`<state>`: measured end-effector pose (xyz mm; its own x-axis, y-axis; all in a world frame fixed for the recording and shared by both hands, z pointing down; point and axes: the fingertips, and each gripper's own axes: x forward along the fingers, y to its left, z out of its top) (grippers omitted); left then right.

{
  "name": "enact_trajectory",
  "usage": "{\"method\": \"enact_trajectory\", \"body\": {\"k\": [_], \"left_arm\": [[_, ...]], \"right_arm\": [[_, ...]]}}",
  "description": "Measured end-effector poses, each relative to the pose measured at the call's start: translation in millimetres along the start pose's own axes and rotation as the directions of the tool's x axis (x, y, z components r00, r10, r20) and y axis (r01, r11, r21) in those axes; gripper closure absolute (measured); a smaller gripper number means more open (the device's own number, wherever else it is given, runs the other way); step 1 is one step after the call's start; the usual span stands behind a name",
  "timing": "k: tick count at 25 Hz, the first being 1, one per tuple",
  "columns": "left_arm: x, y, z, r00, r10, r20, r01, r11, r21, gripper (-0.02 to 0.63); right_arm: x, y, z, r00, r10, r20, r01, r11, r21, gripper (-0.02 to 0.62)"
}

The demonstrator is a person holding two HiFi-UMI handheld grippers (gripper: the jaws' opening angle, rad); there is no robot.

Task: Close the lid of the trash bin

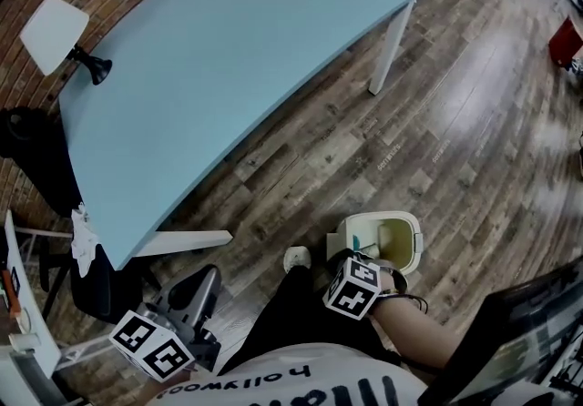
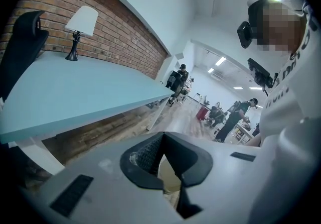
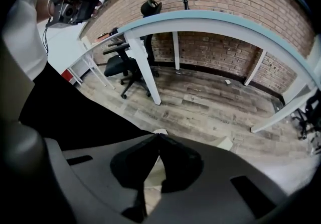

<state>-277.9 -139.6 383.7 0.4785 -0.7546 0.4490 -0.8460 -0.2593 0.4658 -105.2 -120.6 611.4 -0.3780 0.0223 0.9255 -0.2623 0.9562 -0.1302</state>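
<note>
The trash bin [image 1: 412,249] is a small cream bin on the wood floor by my feet. Its top is open and the yellowish inside shows, with a pale flap, likely the lid [image 1: 353,229], standing at its left side. My right gripper [image 1: 349,258] is at the bin's near left corner, jaws shut and empty; whether it touches the bin I cannot tell. In the right gripper view the shut right gripper [image 3: 158,135] covers most of the bin, and only a pale corner [image 3: 226,142] shows. My left gripper [image 1: 212,274] hangs low at the left, far from the bin; the left gripper view shows the left gripper [image 2: 163,135] shut.
A large light-blue table [image 1: 228,58] on white legs [image 1: 392,40] fills the far side, with a lamp [image 1: 55,31] at its left end. A black office chair [image 1: 41,149] stands by the brick wall. My white shoe [image 1: 296,258] is just left of the bin. People work far off [image 2: 235,117].
</note>
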Motion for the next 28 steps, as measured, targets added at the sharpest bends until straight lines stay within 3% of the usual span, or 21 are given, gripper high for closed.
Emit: {"method": "enact_trajectory", "body": {"k": [11, 18, 24, 28], "left_arm": [[26.3, -23.7, 6.5, 0.998, -0.067, -0.017, 0.068, 0.997, 0.047, 0.6], [47.2, -25.7, 18.7, 0.995, -0.093, -0.039, 0.096, 0.993, 0.067, 0.6], [73.8, -15.8, 37.5, 0.987, -0.146, -0.072, 0.152, 0.984, 0.096, 0.6], [90.9, -10.9, 39.6, 0.973, -0.194, -0.125, 0.208, 0.972, 0.108, 0.6]], "right_arm": [[-29.6, -20.9, -43.8, 0.997, -0.068, -0.024, 0.071, 0.988, 0.134, 0.588], [-46.7, -42.1, -80.4, 0.991, -0.121, -0.06, 0.132, 0.959, 0.249, 0.588], [-47.0, -48.3, -107.7, 0.982, -0.144, -0.125, 0.18, 0.912, 0.369, 0.588], [-47.1, -56.7, -124.0, 0.975, -0.15, -0.162, 0.211, 0.849, 0.484, 0.588]]}}
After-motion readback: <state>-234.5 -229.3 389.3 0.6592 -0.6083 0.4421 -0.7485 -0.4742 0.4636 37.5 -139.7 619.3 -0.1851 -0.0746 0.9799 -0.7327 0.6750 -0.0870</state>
